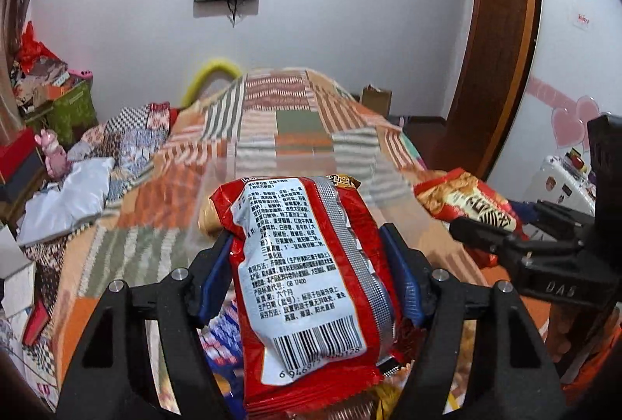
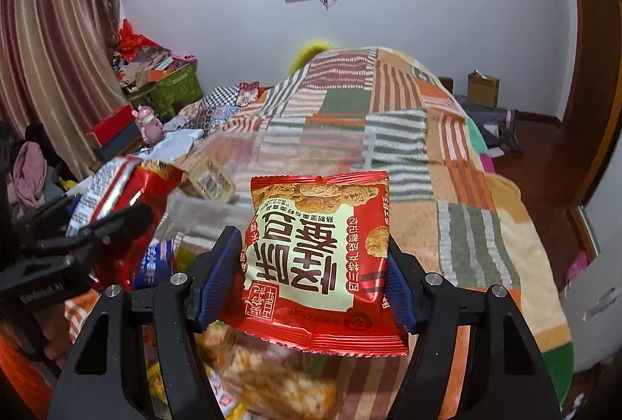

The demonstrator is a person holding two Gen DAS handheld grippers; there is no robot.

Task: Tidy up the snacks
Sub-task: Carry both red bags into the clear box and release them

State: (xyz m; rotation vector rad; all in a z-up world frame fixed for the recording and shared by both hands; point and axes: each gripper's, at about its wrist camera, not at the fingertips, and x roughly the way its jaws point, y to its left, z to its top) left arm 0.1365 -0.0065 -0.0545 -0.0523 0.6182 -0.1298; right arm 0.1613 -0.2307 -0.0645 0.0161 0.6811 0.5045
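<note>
Fig.: my left gripper (image 1: 307, 264) pinches a red snack pack (image 1: 307, 264); right gripper (image 2: 315, 264) pinches a biscuit pack (image 2: 318, 257). Step: both lifted; next, prob. drop into clear bin (image 2: 217, 210).

— Where could a gripper pass?

— Over the striped patchwork blanket (image 2: 458, 163); its far half and right side lie bare.

— And in the way?

— A clear plastic box (image 2: 217, 210) sits just ahead, with loose snack packets (image 2: 272, 389) heaped under both tools. Each gripper's jaws are filled by a red packet (image 1: 307, 264), and the other gripper (image 1: 505, 245) hangs close beside. Left of the bed, boxes (image 2: 171, 89) and clutter crowd the curtain (image 2: 50, 51).
</note>
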